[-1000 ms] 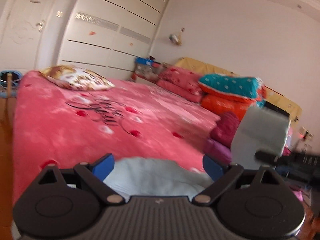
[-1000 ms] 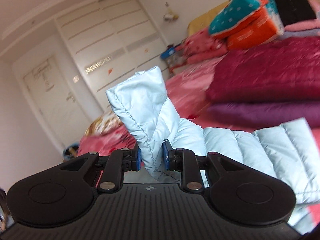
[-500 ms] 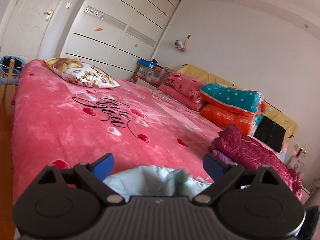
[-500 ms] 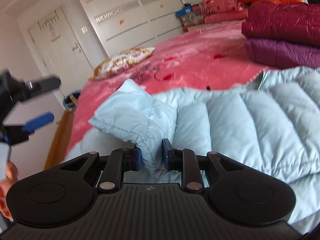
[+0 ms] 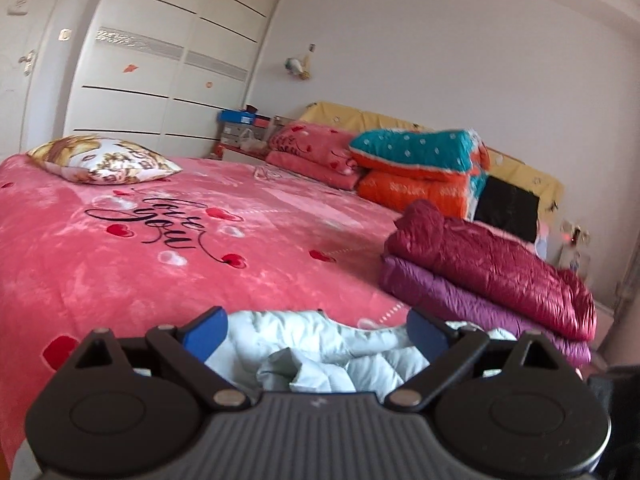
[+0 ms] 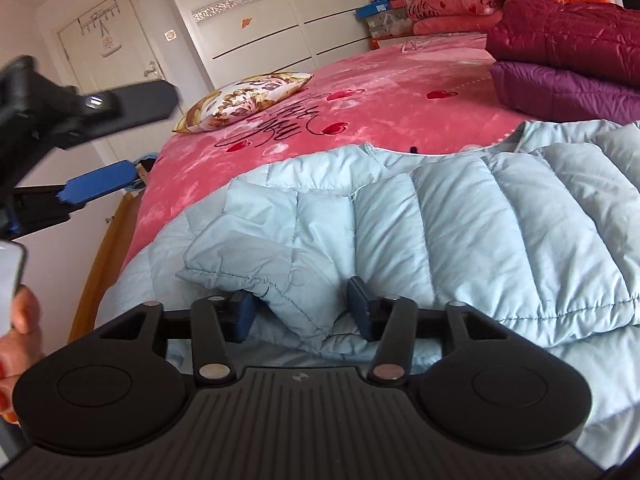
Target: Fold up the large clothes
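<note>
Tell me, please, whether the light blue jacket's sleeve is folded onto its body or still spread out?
Folded: the sleeve lies across the light blue jacket, its cuff between the right gripper's opening jaws.

Both wrist cams low, close over bed (image 5: 120,264); share wardrobe (image 6: 280,12).

My two tongs match: the right gripper (image 6: 302,312) and the left gripper (image 5: 316,332) have ribbed black housings, round black discs, silver pivot screws and blue fingertip pads (image 5: 206,334); my fingernails are red.
</note>
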`<action>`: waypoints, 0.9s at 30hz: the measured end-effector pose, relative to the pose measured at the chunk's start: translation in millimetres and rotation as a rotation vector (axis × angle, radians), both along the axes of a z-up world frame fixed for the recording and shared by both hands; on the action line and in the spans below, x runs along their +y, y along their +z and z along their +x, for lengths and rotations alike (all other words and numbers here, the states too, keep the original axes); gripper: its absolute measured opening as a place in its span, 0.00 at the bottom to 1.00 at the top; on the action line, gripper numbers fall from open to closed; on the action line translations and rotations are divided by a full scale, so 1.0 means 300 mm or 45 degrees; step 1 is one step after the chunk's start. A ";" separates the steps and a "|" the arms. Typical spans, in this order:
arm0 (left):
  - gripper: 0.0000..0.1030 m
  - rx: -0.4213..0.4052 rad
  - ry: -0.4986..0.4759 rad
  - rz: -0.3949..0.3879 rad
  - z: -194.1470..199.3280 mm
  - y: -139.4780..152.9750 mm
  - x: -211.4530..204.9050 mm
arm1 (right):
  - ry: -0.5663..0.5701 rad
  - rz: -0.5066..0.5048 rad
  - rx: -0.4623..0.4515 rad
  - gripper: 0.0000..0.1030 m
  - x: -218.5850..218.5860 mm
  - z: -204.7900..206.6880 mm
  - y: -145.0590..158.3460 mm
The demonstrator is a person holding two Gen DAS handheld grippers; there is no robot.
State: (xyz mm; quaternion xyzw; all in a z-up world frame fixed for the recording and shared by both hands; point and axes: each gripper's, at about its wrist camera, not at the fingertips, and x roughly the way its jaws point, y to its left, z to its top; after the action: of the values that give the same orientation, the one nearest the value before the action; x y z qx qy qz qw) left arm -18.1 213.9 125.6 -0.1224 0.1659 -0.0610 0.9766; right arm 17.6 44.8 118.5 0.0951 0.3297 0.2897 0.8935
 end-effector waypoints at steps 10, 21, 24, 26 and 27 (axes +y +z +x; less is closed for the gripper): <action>0.94 0.112 -0.070 0.116 0.060 -0.048 -0.094 | -0.024 -0.062 -0.012 0.97 -0.136 -0.093 0.046; 0.94 0.171 -0.042 0.160 0.082 -0.074 -0.129 | -0.274 -0.074 0.014 0.99 -0.335 -0.082 0.042; 0.94 0.169 -0.002 0.126 0.083 -0.070 -0.106 | -0.244 -0.116 -0.001 0.99 -0.303 -0.101 0.033; 0.94 0.166 0.039 0.106 0.082 -0.068 -0.088 | -0.151 -0.189 -0.051 0.99 -0.238 -0.121 0.028; 0.94 0.165 0.060 0.095 0.080 -0.067 -0.078 | -0.100 -0.227 -0.076 0.99 -0.200 -0.130 0.024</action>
State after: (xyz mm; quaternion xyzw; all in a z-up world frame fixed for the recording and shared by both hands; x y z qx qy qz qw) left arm 6.0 190.6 105.5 -0.0933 0.2281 -0.0235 0.9689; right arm -21.5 -15.2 125.8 0.0193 0.3236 0.2267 0.9184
